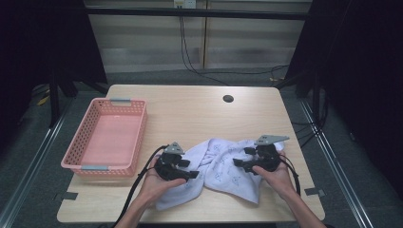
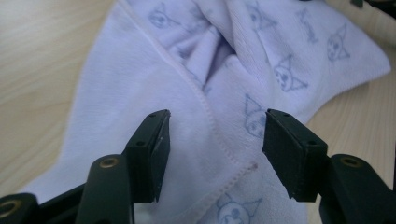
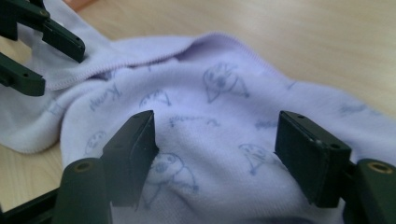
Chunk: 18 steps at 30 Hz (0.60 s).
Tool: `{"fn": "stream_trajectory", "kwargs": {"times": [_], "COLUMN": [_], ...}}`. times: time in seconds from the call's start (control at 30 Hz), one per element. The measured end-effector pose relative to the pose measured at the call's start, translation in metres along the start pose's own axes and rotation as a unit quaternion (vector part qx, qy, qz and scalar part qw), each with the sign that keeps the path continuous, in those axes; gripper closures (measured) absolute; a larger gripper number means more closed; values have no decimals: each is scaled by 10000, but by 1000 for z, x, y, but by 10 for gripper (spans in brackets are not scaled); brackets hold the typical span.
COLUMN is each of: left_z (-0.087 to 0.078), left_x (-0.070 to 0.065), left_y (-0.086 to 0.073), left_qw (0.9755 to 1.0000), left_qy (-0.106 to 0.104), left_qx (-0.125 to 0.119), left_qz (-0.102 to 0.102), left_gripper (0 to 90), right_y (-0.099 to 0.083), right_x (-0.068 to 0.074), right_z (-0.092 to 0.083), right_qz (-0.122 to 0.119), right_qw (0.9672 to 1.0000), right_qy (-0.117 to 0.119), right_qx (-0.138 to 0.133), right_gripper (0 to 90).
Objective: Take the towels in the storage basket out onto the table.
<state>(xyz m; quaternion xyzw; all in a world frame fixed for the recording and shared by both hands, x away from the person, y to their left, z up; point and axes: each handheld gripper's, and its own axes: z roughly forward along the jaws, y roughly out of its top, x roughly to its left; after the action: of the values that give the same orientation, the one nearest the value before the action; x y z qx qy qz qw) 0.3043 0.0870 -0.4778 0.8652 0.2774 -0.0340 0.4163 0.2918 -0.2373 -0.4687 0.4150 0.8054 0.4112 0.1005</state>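
A: Start at your left. What are you working on?

B: The towel (image 1: 223, 168), a pale lilac one with small cartoon prints, lying rumpled on the table (image 1: 190, 114) between your two hands. The basket (image 1: 107, 137) sits empty, out past your left gripper (image 1: 183, 168).

A: And that gripper's fingers?

B: Spread, with nothing pinched. In the left gripper view the towel (image 2: 196, 93) lies just beyond and below the fingertips (image 2: 156, 140), and a stitched hem runs down through the gap between them. The pads don't press on the cloth.

A: How is the hand set?

B: Your left hand (image 1: 154, 183) cups the gripper from below, its jaws pointing inward and low over the towel's near left part.

A: Now the right side.

B: Your right gripper (image 1: 244, 164) mirrors it: jaws aimed inward at the towel's right part, hand (image 1: 275, 178) behind, holding it low. In the right gripper view its fingers (image 3: 133, 154) stand wide apart with the towel (image 3: 219, 116) bunched just ahead of them, not gripped.

A: So which step is this?

B: I'd judge it the moment before a fresh grasp, both grippers open and hovering over the cloth, likely to fold or straighten it.

A: What does the next move need?

B: Pick an edge on each side. On the left, the hem between your fingers is a ready target; lower until the pads straddle it, then close. On the right, find a corner or edge instead of the bulky middle, so you pinch one layer cleanly.
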Motion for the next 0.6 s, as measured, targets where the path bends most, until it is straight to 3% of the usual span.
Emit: {"fn": "stream_trajectory", "kwargs": {"times": [0.03, 0.13, 0.17, 0.2, 0.23, 0.27, 0.3, 0.33, 0.37, 0.4, 0.43, 0.5, 0.6], "left_z": [3, 11, 17, 20, 22, 22, 22, 21, 20, 18, 13, 6, -5], "left_x": [0, -4, -6, -8, -12, -15, -15, -15, -14, -12, -8, -4, -4], "left_y": [-2, -5, -7, -8, -8, -8, -8, -9, -9, -10, -11, -13, -13], "left_qw": [9999, 9997, 9995, 9994, 9985, 9976, 9976, 9979, 9982, 9987, 9995, 10000, 9999], "left_qy": [-115, 39, 13, 120, 354, 463, 463, 345, 313, 222, 56, -29, -10], "left_qx": [-9, 165, 244, 268, 287, 310, 310, 326, 303, 274, 209, 32, -83], "left_qz": [-59, 161, 177, 191, 318, 421, 421, 435, 407, 356, 240, 45, 64], "left_gripper": [371, 341, 328, 344, 425, 516, 614, 717, 717, 760, 763, 770, 782], "right_y": [-2, -7, -9, -11, -13, -15, -15, -13, -13, -12, -12, -12, -12], "right_x": [0, -3, -4, -3, -2, -1, -1, -1, -1, -4, -5, -11, -19], "right_z": [3, 3, 3, 5, 7, 9, 9, 6, 6, 2, 0, -7, -15], "right_qz": [-25, 69, 108, 143, 75, 77, 77, 4, 4, 100, 69, 183, 253], "right_qw": [10000, 9999, 9999, 9998, 9997, 9996, 9996, 9997, 9997, 9998, 9997, 9994, 9990], "right_qy": [-14, 38, 75, 64, 16, -28, -28, -69, -69, -142, -214, -284, -346], "right_qx": [91, 127, 112, 153, 247, 280, 280, 227, 227, 134, 91, -15, -103], "right_gripper": [311, 341, 366, 385, 419, 478, 478, 669, 669, 781, 826, 853, 869]}}
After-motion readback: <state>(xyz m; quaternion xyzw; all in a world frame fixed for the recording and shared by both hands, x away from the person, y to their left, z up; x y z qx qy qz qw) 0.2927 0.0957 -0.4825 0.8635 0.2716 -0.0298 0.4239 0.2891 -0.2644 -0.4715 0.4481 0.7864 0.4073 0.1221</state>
